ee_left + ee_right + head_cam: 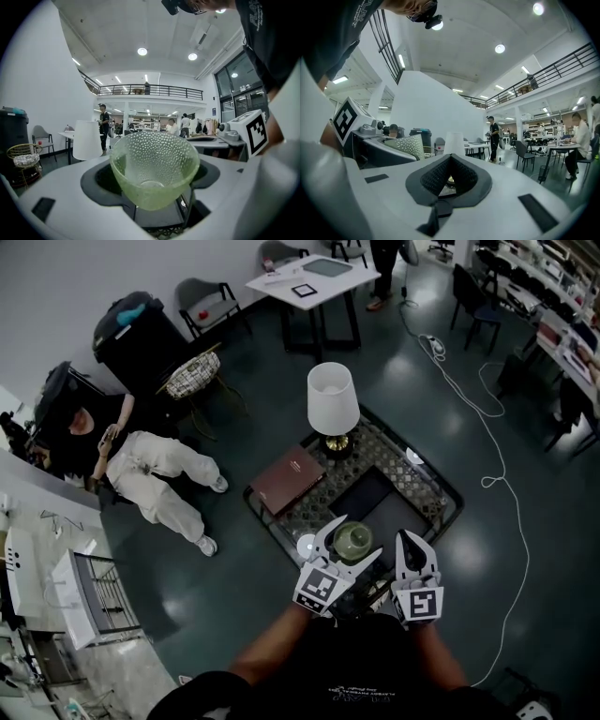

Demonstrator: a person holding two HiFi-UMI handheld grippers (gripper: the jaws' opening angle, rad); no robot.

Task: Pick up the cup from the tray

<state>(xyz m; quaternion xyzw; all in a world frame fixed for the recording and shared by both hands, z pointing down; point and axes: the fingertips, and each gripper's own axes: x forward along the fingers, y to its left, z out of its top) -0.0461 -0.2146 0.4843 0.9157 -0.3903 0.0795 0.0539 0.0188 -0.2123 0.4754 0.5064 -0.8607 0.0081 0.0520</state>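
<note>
The cup (354, 540) is in the left claw (351, 547) - pale green glass, dimpled all over, pinched by its sides between the 2 jaws. It sits mouth up, long axis close to vertical, and the head view looks straight down into the bowl. It is over the near edge of the tabletop (412, 474), on the person's side of the dark tray (364, 493) and apart from it.

The left gripper view gives what the head view cannot: the cup (152, 171) fills the gap of the left claw (152, 174), with the round base visible through the glass and the rim tipped slightly toward the camera. The white lampshade (86, 139) stands behind it to the left.

The right claw (415, 554) hangs just beside the left one. In its own view the right claw (450, 161) has its dark pads meeting at the tips, with nothing gripped. That view also catches the cup (407, 146) side-on off to the left.

For writing there are only the black-and-white square markers on the 2 cubes. The print on the person's dark shirt (361, 691) is too small to read.

Further out on the tabletop stand the lamp (333, 401) and a brown book (288, 479) - and a white cable (487, 418) snakes across the floor.
</note>
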